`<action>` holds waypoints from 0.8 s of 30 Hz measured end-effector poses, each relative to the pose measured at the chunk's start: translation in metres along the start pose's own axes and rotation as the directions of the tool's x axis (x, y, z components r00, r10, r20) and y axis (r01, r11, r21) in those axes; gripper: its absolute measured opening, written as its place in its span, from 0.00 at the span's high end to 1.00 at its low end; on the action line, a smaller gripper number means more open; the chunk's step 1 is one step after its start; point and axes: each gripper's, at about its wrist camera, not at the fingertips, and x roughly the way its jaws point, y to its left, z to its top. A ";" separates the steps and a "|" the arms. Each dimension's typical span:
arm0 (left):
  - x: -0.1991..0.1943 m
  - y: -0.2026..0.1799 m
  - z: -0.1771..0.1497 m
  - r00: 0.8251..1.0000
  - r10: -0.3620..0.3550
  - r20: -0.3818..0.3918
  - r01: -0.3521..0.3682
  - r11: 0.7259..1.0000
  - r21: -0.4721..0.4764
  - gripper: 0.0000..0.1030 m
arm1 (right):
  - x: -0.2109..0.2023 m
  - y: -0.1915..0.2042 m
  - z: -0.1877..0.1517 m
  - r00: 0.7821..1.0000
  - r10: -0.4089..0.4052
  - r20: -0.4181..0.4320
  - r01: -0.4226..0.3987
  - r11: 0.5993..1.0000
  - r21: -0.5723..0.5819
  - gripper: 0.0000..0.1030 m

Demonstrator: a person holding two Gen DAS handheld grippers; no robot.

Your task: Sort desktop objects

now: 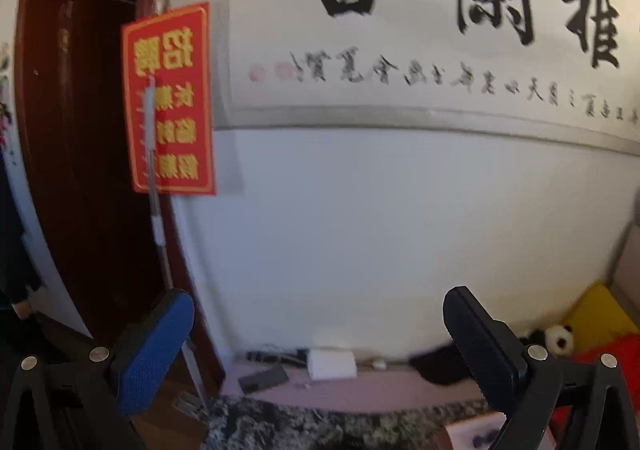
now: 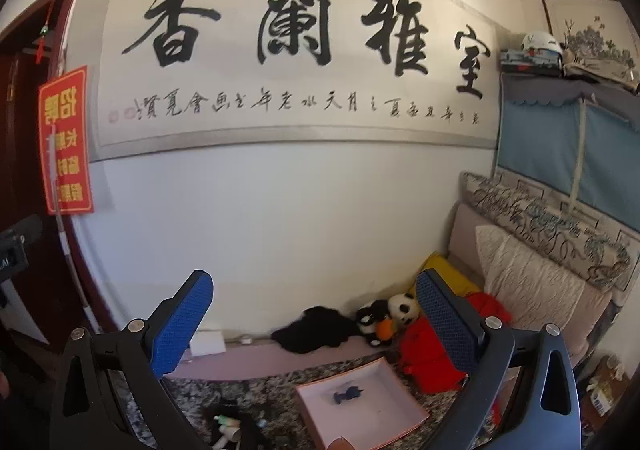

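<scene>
Hovering claws: left gripper (image 1: 318, 350) and right gripper (image 2: 314, 324), both wide open, empty.
Tray: shallow pink cardboard tray (image 2: 394, 428) below right claw, holding small dark blue clip (image 2: 347, 395).
Clutter: small pale objects (image 2: 228, 424) lower-left.
Risk: raised, wall-facing claws may descend misaligned, knocking tray.

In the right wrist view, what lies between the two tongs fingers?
A pink tray holding one small dark blue object, on the speckled tabletop; the right tongs grip nothing.

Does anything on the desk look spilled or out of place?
Nothing looks spilled. The shallow tray holds only one small dark blue object, while several small items lie loose on the patterned surface to its left, outside it.
</scene>
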 end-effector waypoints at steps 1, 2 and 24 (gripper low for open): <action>0.002 0.000 -0.007 1.000 -0.022 -0.023 0.022 1.000 0.011 0.00 | 0.002 0.004 -0.007 1.000 0.017 -0.013 -0.017 1.000 0.000 0.00; 0.006 0.000 -0.017 0.998 -0.039 -0.051 0.040 0.999 0.026 0.00 | 0.003 0.007 -0.016 0.999 0.034 -0.025 -0.034 0.999 -0.001 0.00; 0.320 -0.011 -0.563 0.563 -0.075 -0.823 0.096 0.995 -0.026 0.06 | 0.285 0.061 -0.571 0.584 0.252 -0.772 -0.455 0.889 -0.053 0.00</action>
